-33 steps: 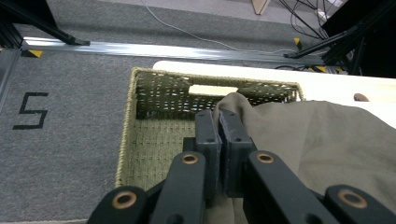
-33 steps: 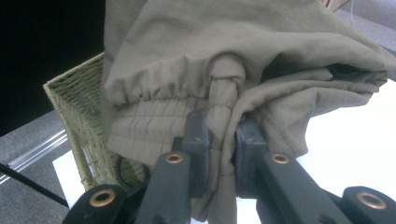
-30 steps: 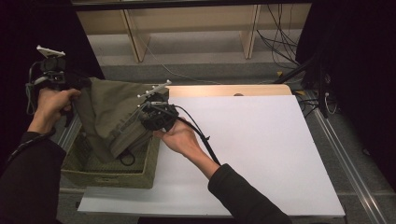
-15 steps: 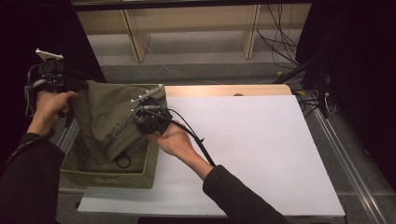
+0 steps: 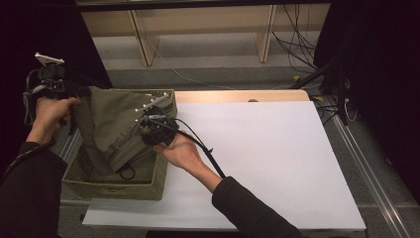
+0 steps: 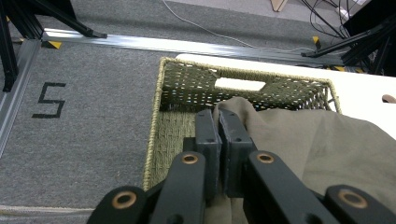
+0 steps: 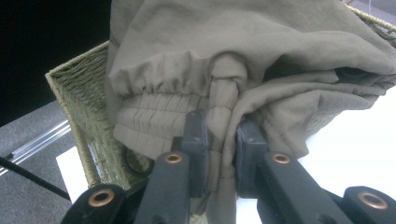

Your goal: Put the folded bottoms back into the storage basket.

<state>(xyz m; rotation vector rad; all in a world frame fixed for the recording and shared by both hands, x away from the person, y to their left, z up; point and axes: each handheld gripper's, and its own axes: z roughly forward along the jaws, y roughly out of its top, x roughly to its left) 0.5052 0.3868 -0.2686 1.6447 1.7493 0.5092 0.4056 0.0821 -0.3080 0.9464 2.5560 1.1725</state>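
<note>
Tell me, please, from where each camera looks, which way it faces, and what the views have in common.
High view: above the person's side, looking forward and down on the table; both forearms, left gripper, right gripper.
Left gripper view: on the left gripper, looking along its shut jaws into the woven basket and the floor.
Right gripper view: on the right gripper, facing the olive garment it pinches at the gathered waistband.
Shared: all three show the garment and the basket.
</note>
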